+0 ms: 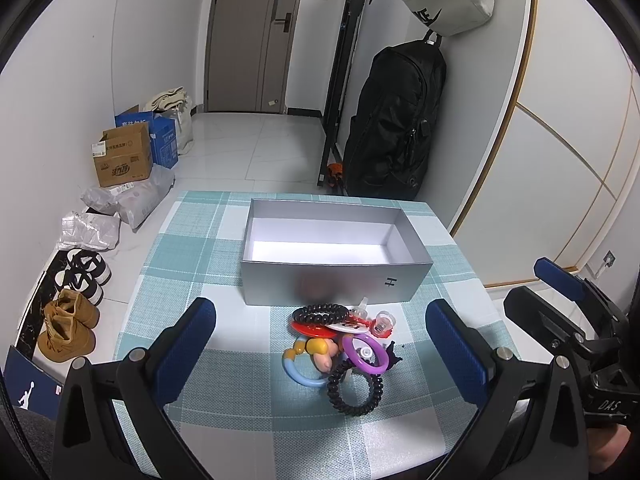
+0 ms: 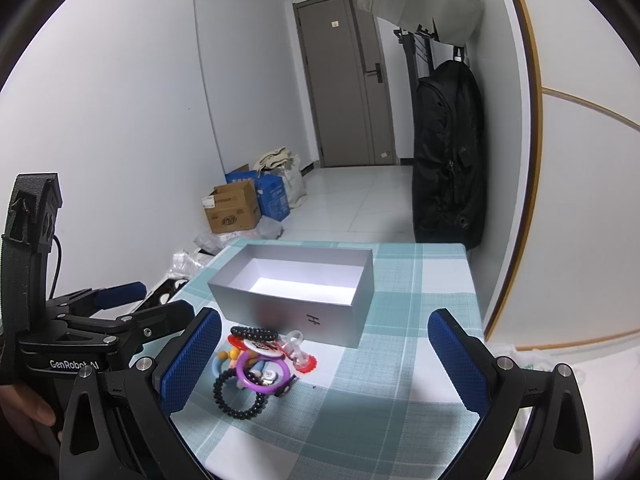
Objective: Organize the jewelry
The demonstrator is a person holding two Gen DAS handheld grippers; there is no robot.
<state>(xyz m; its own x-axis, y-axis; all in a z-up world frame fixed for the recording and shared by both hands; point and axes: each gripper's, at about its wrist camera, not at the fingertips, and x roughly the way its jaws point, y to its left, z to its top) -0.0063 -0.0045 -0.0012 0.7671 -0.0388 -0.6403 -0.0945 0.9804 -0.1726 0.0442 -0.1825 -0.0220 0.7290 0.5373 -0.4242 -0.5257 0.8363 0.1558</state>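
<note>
A table under a teal checked cloth (image 1: 192,264) carries a grey open box (image 1: 332,284), its white interior bare. Just before the box's near wall lies the jewelry heap (image 1: 340,344): black bead bracelet (image 1: 320,314), purple ring (image 1: 366,354), black coil band (image 1: 354,390); the overlapping trinkets are hard to separate. Left gripper (image 1: 320,344) and right gripper (image 2: 324,356) hover spread wide, grasping nothing.

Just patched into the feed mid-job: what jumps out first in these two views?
The tangled pile of jewelry lies on the checked tablecloth, a purple ring and a black coil band on its near side. Right behind it stands an open grey box, nothing visible inside. The left claw and right claw hang open, holding nothing.
</note>
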